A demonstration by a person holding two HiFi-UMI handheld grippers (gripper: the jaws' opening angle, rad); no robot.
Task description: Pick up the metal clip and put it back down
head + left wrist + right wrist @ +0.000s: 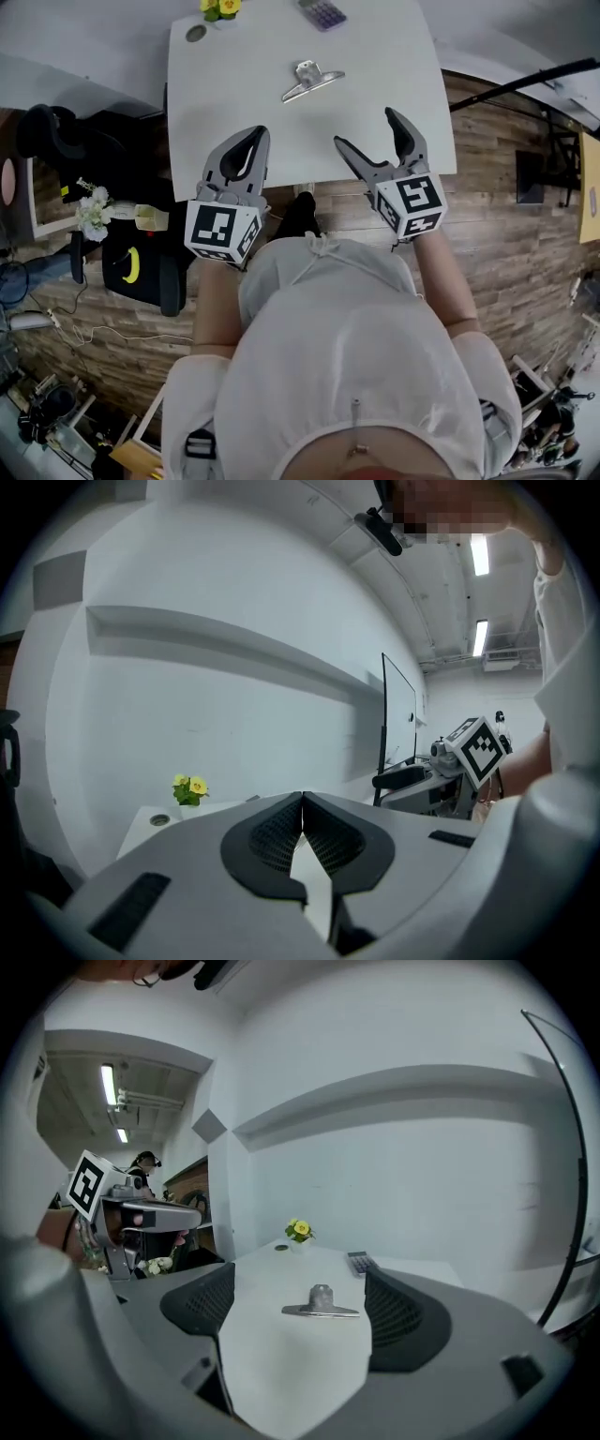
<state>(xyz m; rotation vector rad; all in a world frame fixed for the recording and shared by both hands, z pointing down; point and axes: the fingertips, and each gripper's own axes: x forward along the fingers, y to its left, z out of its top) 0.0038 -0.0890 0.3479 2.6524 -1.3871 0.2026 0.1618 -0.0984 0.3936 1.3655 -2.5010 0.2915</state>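
Note:
A silver metal clip (pixel 310 79) lies flat on the white table (pixel 375 84), toward its far half. The right gripper view shows the clip (pixel 322 1304) ahead, framed between the two jaws but well beyond their tips. My right gripper (pixel 370 134) hovers over the table's near right part, open, with nothing between its pads. Over the near left part my left gripper (pixel 255 147) is shut, its pads (pixel 281 832) pressed together and empty. Both grippers are apart from the clip.
A small pot of yellow flowers (pixel 219 8) and a round dark disc (pixel 195 33) sit at the table's far left corner. A calculator (pixel 322 12) lies at the far edge. A black chair (pixel 141 267) and clutter stand on the wooden floor to the left.

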